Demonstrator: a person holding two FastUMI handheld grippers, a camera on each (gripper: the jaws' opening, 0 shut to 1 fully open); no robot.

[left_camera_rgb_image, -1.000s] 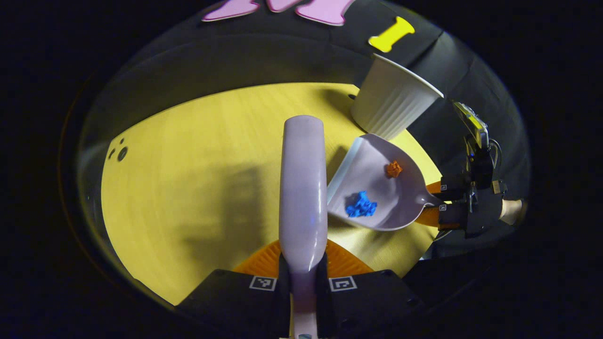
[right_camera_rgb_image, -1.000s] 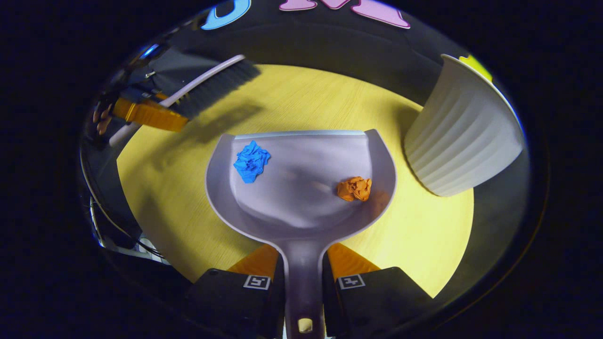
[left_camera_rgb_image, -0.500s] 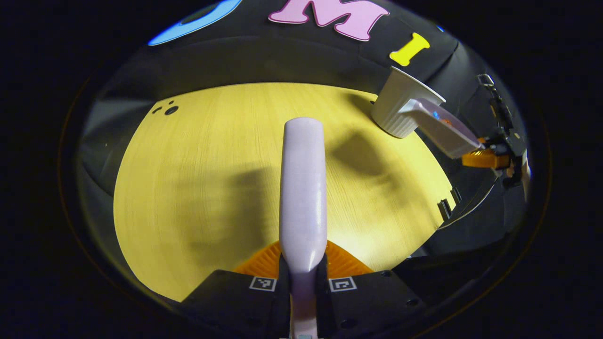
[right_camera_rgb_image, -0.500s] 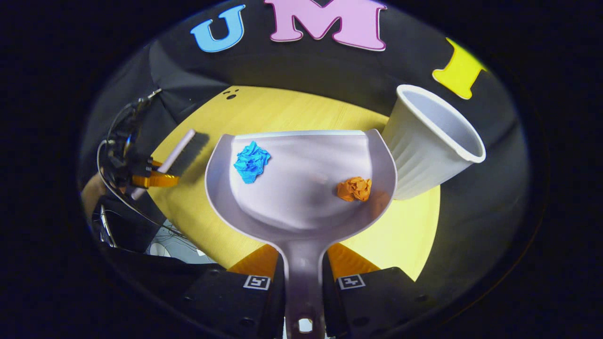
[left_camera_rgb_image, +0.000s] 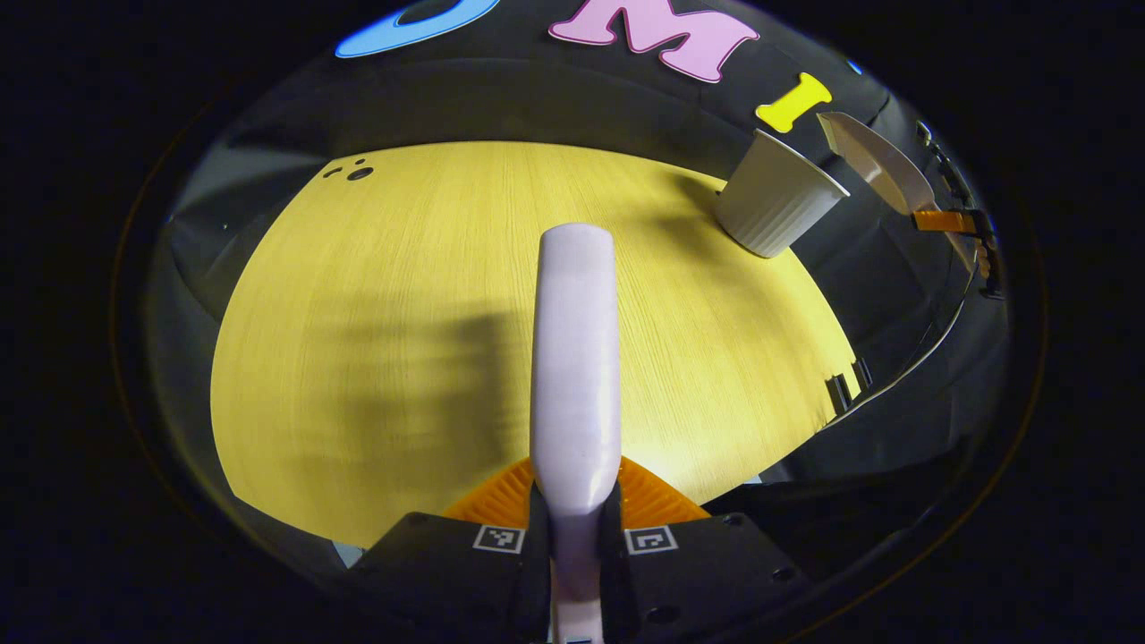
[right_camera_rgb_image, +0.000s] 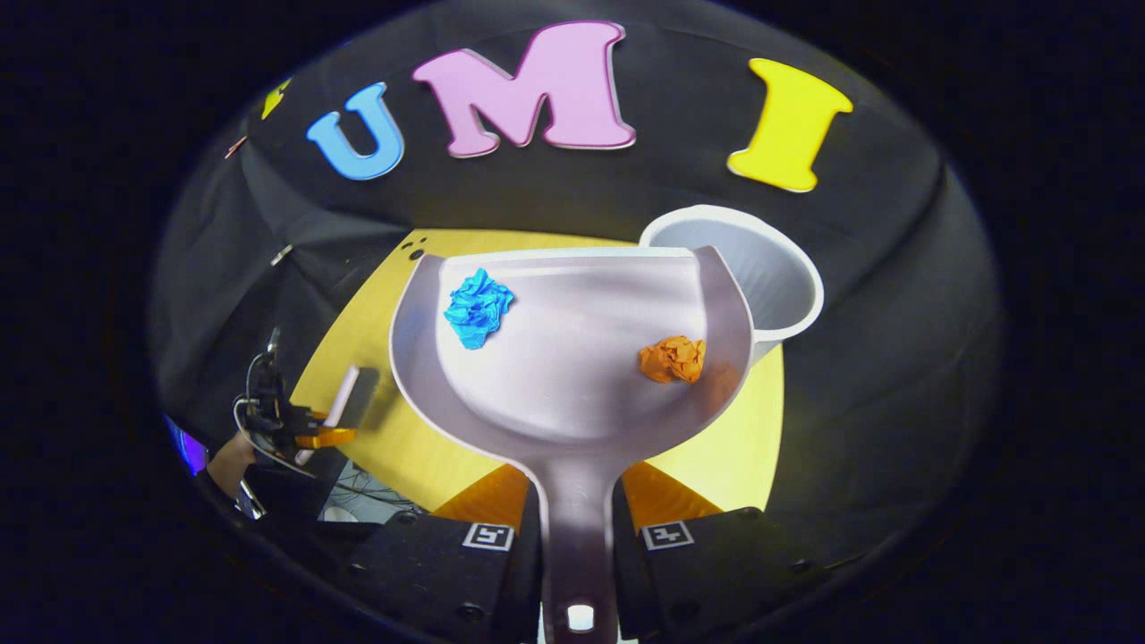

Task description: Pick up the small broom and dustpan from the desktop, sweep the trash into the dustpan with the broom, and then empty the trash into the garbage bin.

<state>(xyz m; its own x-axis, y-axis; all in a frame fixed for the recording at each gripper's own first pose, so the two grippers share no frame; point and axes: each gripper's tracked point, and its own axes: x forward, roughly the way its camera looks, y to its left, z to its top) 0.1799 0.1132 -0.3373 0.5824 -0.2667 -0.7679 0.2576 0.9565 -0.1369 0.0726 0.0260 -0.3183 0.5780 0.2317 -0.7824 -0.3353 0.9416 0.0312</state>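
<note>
Right gripper view: right gripper (right_camera_rgb_image: 578,523) fingers are squeezing the dustpan (right_camera_rgb_image: 572,358) beside the bin (right_camera_rgb_image: 769,277); tipping comes next. Left gripper (left_camera_rgb_image: 572,528) fingers are squeezing the broom (left_camera_rgb_image: 574,358).

Our left gripper (left_camera_rgb_image: 575,523) at 6 o'clock of left gripper view, jaws clamped on broom handle (left_camera_rgb_image: 575,358), which runs toward 12 o'clock. Our right gripper (right_camera_rgb_image: 577,528) at 6 o'clock of right gripper view, jaws closed on dustpan (right_camera_rgb_image: 572,358) handle, pan raised, roughly level. We see left gripper again, far off at 8 o'clock there, hand (right_camera_rgb_image: 231,458) behind it.
</note>
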